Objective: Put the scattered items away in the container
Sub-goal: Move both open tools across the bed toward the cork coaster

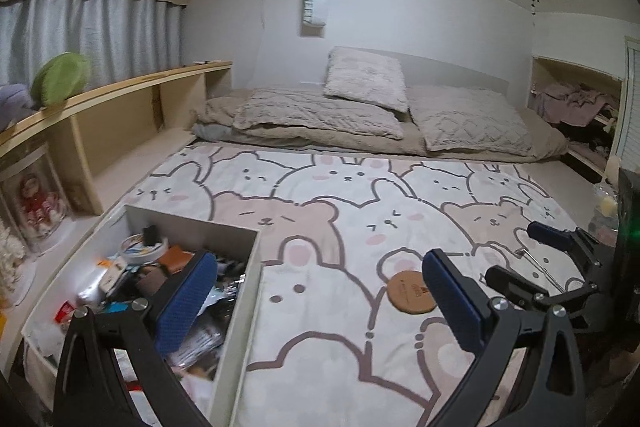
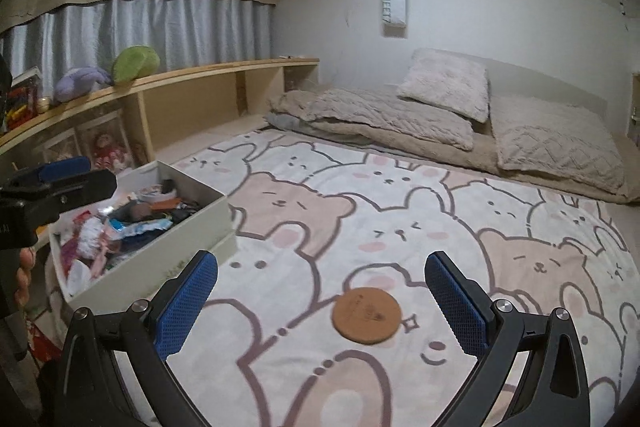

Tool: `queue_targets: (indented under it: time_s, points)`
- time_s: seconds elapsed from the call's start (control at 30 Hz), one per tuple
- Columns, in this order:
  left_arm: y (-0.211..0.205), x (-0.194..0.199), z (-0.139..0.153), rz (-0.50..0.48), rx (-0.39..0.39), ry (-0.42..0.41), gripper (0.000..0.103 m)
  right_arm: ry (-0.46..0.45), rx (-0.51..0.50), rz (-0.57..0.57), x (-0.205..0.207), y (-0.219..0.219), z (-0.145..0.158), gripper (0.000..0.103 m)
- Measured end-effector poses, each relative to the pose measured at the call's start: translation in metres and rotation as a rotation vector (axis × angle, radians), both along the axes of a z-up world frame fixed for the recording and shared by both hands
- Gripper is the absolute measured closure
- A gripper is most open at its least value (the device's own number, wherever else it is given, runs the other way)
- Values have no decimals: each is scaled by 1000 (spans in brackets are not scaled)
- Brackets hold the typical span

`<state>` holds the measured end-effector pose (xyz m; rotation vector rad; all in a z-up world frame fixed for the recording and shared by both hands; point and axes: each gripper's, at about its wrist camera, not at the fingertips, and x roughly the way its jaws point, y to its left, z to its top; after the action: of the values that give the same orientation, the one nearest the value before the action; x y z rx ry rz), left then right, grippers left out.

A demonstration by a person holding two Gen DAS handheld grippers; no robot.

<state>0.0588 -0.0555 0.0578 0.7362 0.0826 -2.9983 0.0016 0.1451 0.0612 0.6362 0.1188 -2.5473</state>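
Note:
A round brown cork coaster (image 1: 412, 293) (image 2: 367, 314) lies flat on the bear-print blanket (image 1: 344, 223) (image 2: 400, 211). The white open box (image 1: 237, 311) (image 2: 180, 231) stands on the blanket's left side, filled with several mixed small items. My left gripper (image 1: 320, 303) is open and holds nothing; its left finger hangs over the box and the coaster lies just inside its right finger. My right gripper (image 2: 322, 307) is open and holds nothing, low over the blanket, with the coaster between its fingers, nearer the right one. Each gripper shows in the other's view: right gripper (image 1: 528, 257), left gripper (image 2: 76, 175).
Pillows (image 1: 366, 79) and a folded beige quilt (image 1: 316, 115) lie at the bed's head. A wooden shelf (image 2: 192, 75) with plush toys (image 2: 134, 63) runs along the left wall. A person's hand (image 2: 24, 275) holds the left gripper. Clutter sits at the right edge (image 1: 604, 207).

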Motion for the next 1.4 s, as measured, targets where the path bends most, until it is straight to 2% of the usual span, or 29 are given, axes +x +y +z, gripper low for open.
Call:
queue_targets:
  time_s: [0.13, 0.3, 0.7, 0.87, 1.13, 1.4]
  points:
    - [9, -16, -9, -30, 33, -16, 0, -32, -14, -12, -6, 10, -17, 0]
    - [18, -36, -25, -59, 57, -57, 0, -53, 31, -25, -15, 10, -42, 0]
    - [38, -86, -73, -73, 27, -140, 0, -220, 71, 17, -59, 6, -96, 0]
    - [37, -102, -97, -60, 2, -146, 0, -278, 126, 25, -78, 2, -120, 0]
    - [23, -118, -133, -55, 31, -210, 0, -321, 275, 77, -101, -17, -155, 0]
    - [19, -114, -149, -49, 64, -240, 0, -377, 295, 48, -128, -20, -173, 0]
